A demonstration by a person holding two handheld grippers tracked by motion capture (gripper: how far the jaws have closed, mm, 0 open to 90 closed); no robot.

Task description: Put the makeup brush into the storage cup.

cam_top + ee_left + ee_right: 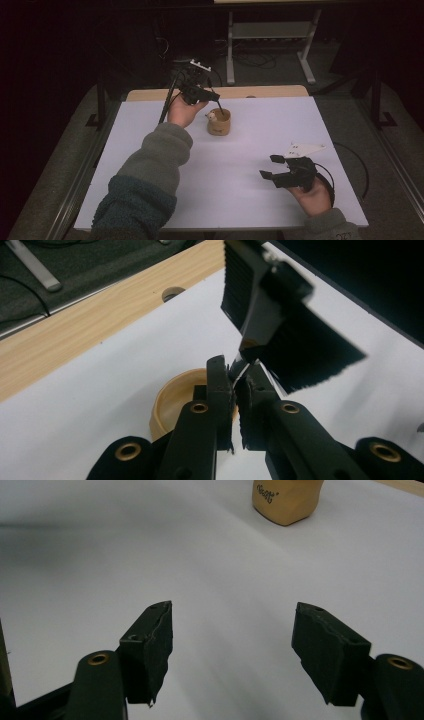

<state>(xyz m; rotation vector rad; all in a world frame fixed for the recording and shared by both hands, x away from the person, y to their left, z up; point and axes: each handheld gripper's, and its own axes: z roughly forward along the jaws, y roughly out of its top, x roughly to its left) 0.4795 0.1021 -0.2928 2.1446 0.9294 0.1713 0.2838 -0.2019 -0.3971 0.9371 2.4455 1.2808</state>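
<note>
A tan cup point(219, 125) with a small white figure on its rim stands at the back middle of the white table top point(250, 150). My left gripper point(216, 98) hangs just above and left of the cup, shut on a thin dark tool point(219, 107) that slants down into it. In the left gripper view the gripper point(235, 370) pinches the tool's narrow neck, its black ribbed flat part point(280, 325) sticks out past the tips, and the cup point(170, 395) lies below. My right gripper point(269, 166) rests open at the front right. Its tips point(232, 625) are wide apart and empty, facing the cup point(286, 497).
A wooden strip point(150, 94) with a round hole point(172, 291) runs along the table's far edge. Beyond it is a dark floor with a white desk frame point(305, 55) and cables. A black cable point(357, 165) loops off the table's right side.
</note>
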